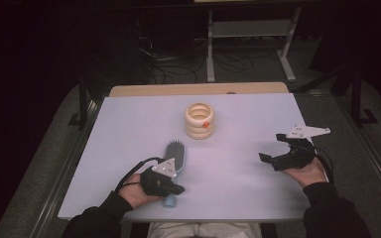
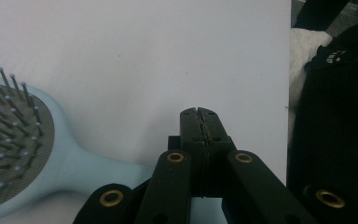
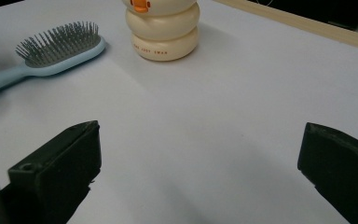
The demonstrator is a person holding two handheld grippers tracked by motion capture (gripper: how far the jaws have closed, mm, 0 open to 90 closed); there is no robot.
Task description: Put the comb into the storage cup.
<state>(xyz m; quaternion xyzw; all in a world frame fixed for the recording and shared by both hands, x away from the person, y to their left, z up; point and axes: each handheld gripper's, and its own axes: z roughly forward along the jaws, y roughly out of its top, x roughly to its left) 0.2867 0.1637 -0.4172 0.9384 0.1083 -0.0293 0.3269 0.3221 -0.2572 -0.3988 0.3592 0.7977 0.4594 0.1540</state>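
Note:
A light blue hairbrush point(image 1: 175, 153) lies bristles up on the pale table point(image 1: 129, 124), its handle pointing toward the near edge. My left gripper point(image 1: 180, 189) rests over that handle. In the left gripper view the left gripper point(image 2: 199, 112) has its jaws pressed together with nothing between them, and the hairbrush point(image 2: 28, 154) passes beside and under the linkage. My right gripper point(image 1: 273, 148) is held at the right, and in its own view the right gripper point(image 3: 200, 158) stands wide open over bare table. A cream ringed pot point(image 1: 200, 120) with an orange beak stands at centre back.
In the right gripper view the cream pot point(image 3: 163, 28) and hairbrush point(image 3: 51, 51) lie ahead to the left. A wooden strip point(image 1: 198, 89) borders the table's far edge. Dark floor, cables and a metal stand point(image 1: 248, 29) lie beyond. A dark sleeve point(image 2: 335, 116) sits beside the left gripper.

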